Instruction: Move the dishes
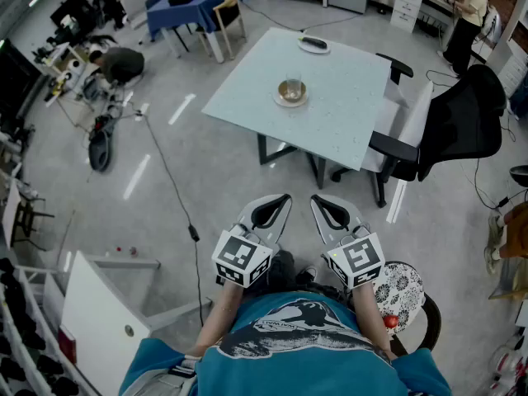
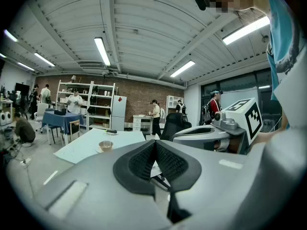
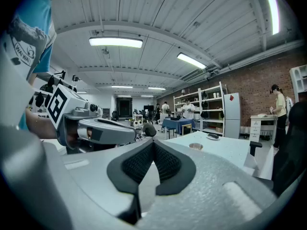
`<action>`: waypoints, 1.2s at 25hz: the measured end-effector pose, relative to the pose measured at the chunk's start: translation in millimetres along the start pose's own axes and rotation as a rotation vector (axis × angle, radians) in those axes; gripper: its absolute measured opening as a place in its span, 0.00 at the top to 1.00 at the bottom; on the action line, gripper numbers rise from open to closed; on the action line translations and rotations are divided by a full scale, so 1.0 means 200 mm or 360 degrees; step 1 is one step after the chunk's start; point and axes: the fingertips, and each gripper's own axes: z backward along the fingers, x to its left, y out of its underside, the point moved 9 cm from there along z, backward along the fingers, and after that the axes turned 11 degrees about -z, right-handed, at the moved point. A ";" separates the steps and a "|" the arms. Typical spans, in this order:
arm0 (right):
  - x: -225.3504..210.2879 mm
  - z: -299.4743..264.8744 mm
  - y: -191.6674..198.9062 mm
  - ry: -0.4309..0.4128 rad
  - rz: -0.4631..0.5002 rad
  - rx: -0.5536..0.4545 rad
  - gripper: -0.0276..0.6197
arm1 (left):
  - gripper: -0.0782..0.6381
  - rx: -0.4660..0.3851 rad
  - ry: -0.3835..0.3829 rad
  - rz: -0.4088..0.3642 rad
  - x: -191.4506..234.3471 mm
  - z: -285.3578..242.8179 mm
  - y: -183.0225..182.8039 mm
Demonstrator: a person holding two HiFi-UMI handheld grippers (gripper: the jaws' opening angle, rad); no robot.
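Pale table (image 1: 338, 114), bowl (image 1: 291, 91) on saucer (image 1: 280, 100) mid-top; plate (image 1: 313, 45) near far edge

This is an open lab or workshop hall. A ribbed ceiling (image 2: 144, 28) carries long strip lights (image 2: 101, 51), and the far wall is bare brick (image 2: 139, 92) with white shelving (image 2: 86, 104) in front of it. On the grey floor (image 1: 206, 188) a cable (image 1: 169, 180) trails towards gear heaped at the far left (image 1: 74, 56). A pale work table (image 1: 330, 114), a blue-clothed table (image 1: 194, 2) and a black office chair (image 1: 462, 122) stand about, and several people (image 2: 155, 116) are busy at the far end.
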 end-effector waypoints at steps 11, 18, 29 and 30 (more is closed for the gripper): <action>0.00 0.02 0.03 -0.0049 -0.0046 -0.0025 0.95 | 0.87 0.0027 0.0016 -0.0034 -0.05 -0.01 -0.01; -0.03 0.02 0.05 -0.0068 -0.0101 -0.0006 0.95 | 0.87 0.0081 0.0034 -0.0073 -0.07 -0.04 -0.02; -0.18 -0.12 0.04 0.0011 -0.0156 0.0035 0.95 | 0.87 0.0089 0.0114 -0.0020 0.07 -0.18 0.02; -0.20 -0.15 0.04 0.0017 -0.0163 0.0038 0.95 | 0.87 0.0090 0.0113 -0.0009 0.10 -0.19 0.03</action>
